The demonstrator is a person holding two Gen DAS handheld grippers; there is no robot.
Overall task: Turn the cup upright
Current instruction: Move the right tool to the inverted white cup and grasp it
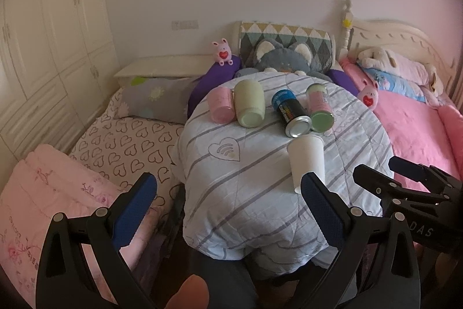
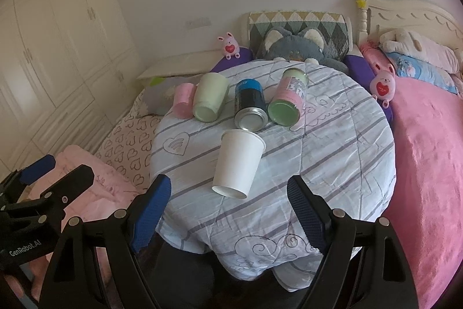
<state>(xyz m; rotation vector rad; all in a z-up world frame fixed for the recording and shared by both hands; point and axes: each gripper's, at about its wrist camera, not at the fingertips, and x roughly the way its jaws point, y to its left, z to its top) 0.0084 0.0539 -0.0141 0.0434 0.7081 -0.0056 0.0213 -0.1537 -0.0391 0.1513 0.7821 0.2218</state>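
Note:
A white paper cup (image 2: 238,162) lies on its side on a round table under a striped cloth (image 2: 332,158), base toward me, mouth toward the far side. It also shows in the left wrist view (image 1: 307,161). My right gripper (image 2: 228,203) is open and empty, just short of the cup's base, a finger on either side. My left gripper (image 1: 228,193) is open and empty, near the table's front edge, left of the cup. The right gripper shows in the left wrist view (image 1: 387,173), and the left gripper in the right wrist view (image 2: 60,167).
Behind the cup lie a pink cup (image 2: 183,100), a pale green cup (image 2: 209,100), a dark can (image 2: 249,106) and a pink-and-green can (image 2: 288,102). A heart-print bed (image 1: 121,141) is at the left, a pink bed (image 2: 428,149) at the right, plush toys (image 2: 292,45) behind.

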